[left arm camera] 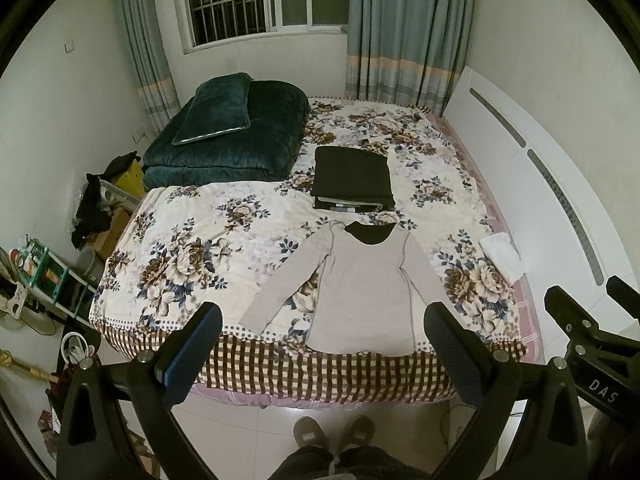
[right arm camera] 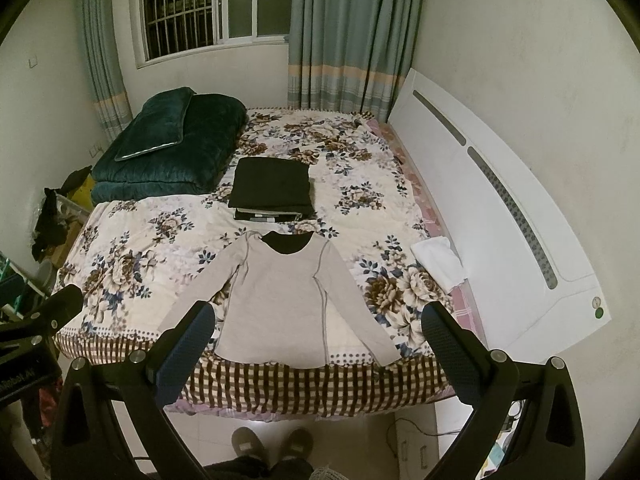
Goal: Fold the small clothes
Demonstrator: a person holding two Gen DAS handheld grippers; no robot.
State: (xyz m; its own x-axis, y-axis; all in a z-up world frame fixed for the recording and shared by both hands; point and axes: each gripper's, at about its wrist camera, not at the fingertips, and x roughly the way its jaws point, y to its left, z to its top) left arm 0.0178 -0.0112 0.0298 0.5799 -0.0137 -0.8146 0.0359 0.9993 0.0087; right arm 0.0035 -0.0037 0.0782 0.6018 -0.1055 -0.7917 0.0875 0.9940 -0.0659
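Observation:
A beige long-sleeved shirt with a black collar lies spread flat at the near edge of the floral bed, sleeves angled out. It also shows in the right wrist view. My left gripper is open and empty, held above the floor in front of the bed's edge. My right gripper is open and empty, at the same height beside it. A stack of folded black clothes lies behind the shirt, and also shows in the right wrist view.
A dark green quilt with a pillow lies at the bed's far left. A folded white cloth lies at the right edge by the white headboard. Clutter and a shelf stand left of the bed. Slippered feet stand on the floor.

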